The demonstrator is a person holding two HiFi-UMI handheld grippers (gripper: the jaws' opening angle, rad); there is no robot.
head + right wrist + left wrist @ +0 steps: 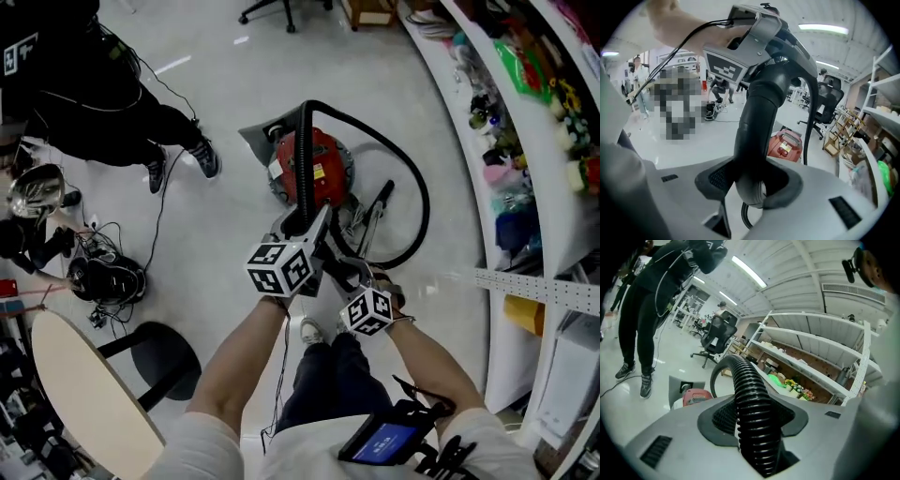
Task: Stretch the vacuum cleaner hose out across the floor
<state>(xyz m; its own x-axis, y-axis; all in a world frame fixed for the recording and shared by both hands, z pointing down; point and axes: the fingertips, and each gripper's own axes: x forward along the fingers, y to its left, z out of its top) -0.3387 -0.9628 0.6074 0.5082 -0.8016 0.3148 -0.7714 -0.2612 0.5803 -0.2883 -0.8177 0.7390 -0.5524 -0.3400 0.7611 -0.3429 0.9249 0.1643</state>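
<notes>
Above grey floor [216, 234], left tongs [753, 427] clench the hose [742, 380], right tongs [752, 183] its half-hidden handle [759, 117].

We log | head view: marker cubes [281, 267] hide the jaws of left gripper [302, 230] and right gripper [345, 272] | hose [412, 202] near end lost beneath them | person [94, 103] cut by top edge | shelf goods [525, 103] too small for us to name

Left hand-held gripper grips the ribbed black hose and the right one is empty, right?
Not quite. The right hand-held gripper isn't empty: the right gripper view shows it shut on the hose's smooth curved handle. The left hand-held gripper does grip the ribbed hose.
</notes>
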